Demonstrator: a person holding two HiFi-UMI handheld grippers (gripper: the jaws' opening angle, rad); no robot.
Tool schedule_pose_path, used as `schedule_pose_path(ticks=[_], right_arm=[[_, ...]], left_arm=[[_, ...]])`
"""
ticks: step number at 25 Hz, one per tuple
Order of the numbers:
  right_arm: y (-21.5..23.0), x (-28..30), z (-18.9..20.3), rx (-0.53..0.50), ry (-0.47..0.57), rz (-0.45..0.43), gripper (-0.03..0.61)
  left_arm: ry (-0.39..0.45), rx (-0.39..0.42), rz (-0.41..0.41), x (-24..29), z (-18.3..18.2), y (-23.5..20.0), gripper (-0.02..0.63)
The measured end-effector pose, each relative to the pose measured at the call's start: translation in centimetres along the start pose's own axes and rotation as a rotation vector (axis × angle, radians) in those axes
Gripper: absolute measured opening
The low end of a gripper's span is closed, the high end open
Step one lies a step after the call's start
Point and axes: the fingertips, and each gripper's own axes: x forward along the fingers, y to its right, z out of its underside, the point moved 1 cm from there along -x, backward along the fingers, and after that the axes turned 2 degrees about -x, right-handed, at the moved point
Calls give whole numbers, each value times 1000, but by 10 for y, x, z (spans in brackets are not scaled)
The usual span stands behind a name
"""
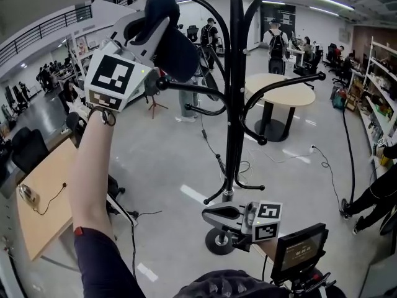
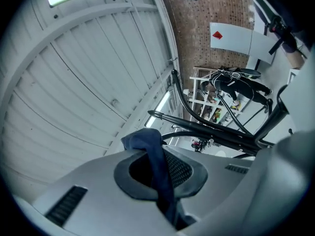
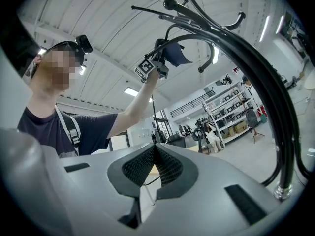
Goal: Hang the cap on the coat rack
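Observation:
My left gripper (image 1: 155,33) is raised high and shut on the dark navy cap (image 1: 180,54). The cap hangs beside the tip of a curved hook arm (image 1: 186,87) of the black coat rack (image 1: 236,104). In the left gripper view a fold of the blue cap (image 2: 147,141) is pinched in the left gripper (image 2: 158,181), with the rack's arms (image 2: 211,127) just beyond. My right gripper (image 1: 214,215) is held low near the rack's base, shut with nothing in it (image 3: 154,156). It looks up at the cap (image 3: 174,53) and the rack's pole (image 3: 256,82).
A round table (image 1: 279,92) stands behind the rack and a wooden desk (image 1: 46,197) at the left. Shelves (image 1: 378,104) line the right wall. A small screen (image 1: 298,250) sits at the bottom right. People stand at the back, and someone's legs (image 1: 372,197) show at the right.

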Motion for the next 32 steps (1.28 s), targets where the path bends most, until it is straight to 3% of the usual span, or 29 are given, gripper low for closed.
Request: schedule_pose_path(ticks=[4,9,14,32], right_arm=[[-4,-5,1,1,13,22,5],[14,1,-5,-37,3,-2,5],[15,-6,-1,-16,16,17,5],[20,-19,7,11,28,48,5]], left_arm=[[3,-52,50,1,4,14,31],[-12,-49,86,1,12,24,31],[38,-137,109,9,8,37,31],[83,-418,108,-2,48,41,31]])
